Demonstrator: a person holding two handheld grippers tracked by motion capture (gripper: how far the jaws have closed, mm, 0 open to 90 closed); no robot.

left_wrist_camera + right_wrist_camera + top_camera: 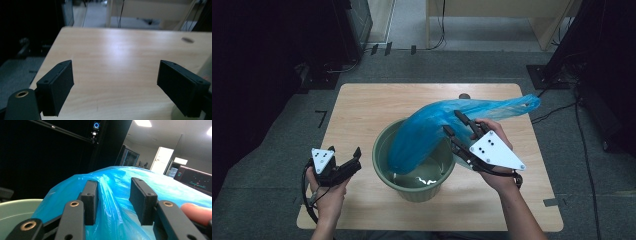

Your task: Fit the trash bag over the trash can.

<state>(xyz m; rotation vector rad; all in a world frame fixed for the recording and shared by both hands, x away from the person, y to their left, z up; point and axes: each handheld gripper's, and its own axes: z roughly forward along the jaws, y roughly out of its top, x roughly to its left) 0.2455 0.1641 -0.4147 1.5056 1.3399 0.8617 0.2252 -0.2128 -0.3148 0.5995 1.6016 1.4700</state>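
Note:
A green bucket [381, 150] stands on the wooden table [362, 110] near its front middle. A blue plastic bag [427, 130] reaches from inside the bucket up and out to the right, its tail [512, 105] hanging over the table. My right gripper [452, 121] is at the bucket's right rim with the bag against it. In the right gripper view its jaws [113, 200] stand apart around a loose ridge of the bag [117, 180], without pinching it. My left gripper [344, 150] hovers left of the bucket, open and with nothing in it [115, 85].
A small dark spot [464, 96] marks the table's far edge. Grey floor surrounds the table, with cables [557, 107] to the right, dark equipment [332, 65] at the back left and pale wooden furniture [492, 20] behind.

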